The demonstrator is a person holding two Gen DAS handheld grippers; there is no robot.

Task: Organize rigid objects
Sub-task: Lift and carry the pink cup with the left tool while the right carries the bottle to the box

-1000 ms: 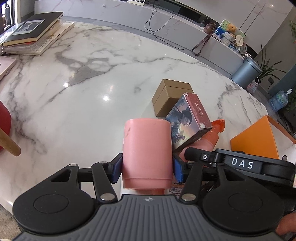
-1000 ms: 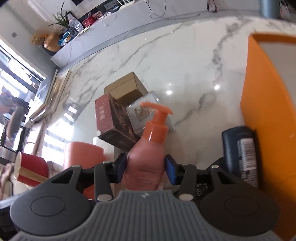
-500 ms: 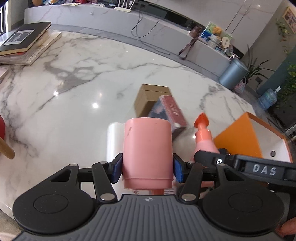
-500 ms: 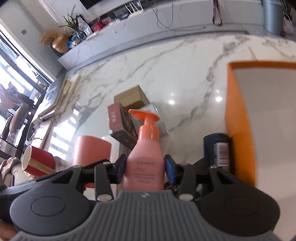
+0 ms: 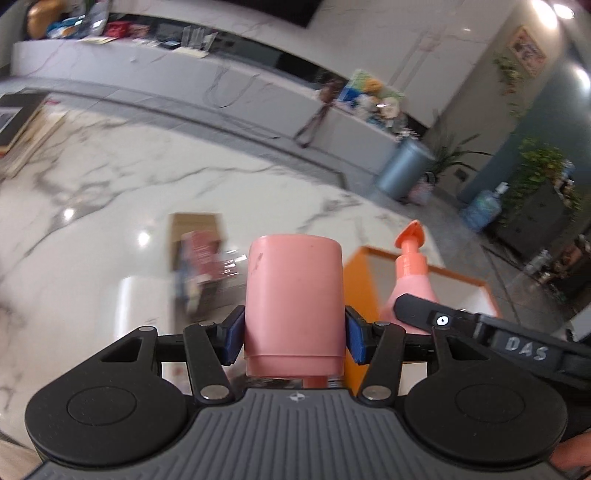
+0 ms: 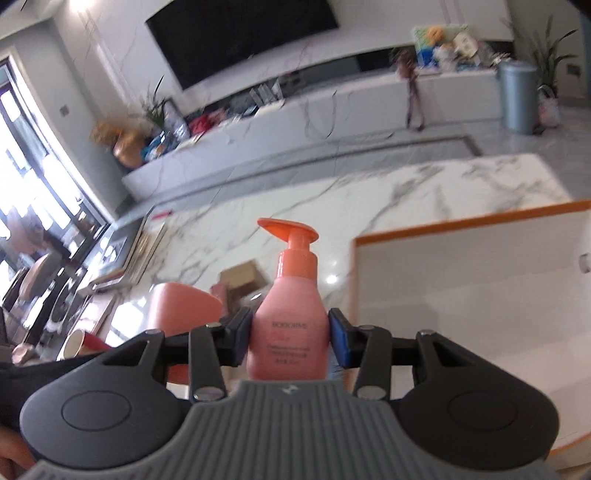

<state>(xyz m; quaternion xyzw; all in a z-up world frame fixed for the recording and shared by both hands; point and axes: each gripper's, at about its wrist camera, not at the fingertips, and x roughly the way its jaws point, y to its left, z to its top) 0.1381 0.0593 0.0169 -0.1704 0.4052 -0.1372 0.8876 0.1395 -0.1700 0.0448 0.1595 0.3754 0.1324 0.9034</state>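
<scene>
The marble table fills the lower half of both views, its white surface crossed by grey veins. An orange bin with a pale interior and an orange rim stands at the table's right side; in the left wrist view its near corner shows just behind the held items. Behind the table a long white counter runs below a dark wall screen, and a grey waste can stands on the floor at the counter's end. On the table, a brown cardboard box lies beside a red printed box; both are blurred, and whether they touch cannot be told. The left gripper is clamped on a pink cup, its blue pads pressing on the cup's two sides; the cup is held clear of the table with its flat closed end facing the camera. The right gripper is clamped on a pink pump bottle, which stands upright between the pads with its orange pump head uppermost, raised off the table and just left of the bin's rim in the right wrist view. In the left wrist view the bottle appears just to the right of the cup, apart from it.
</scene>
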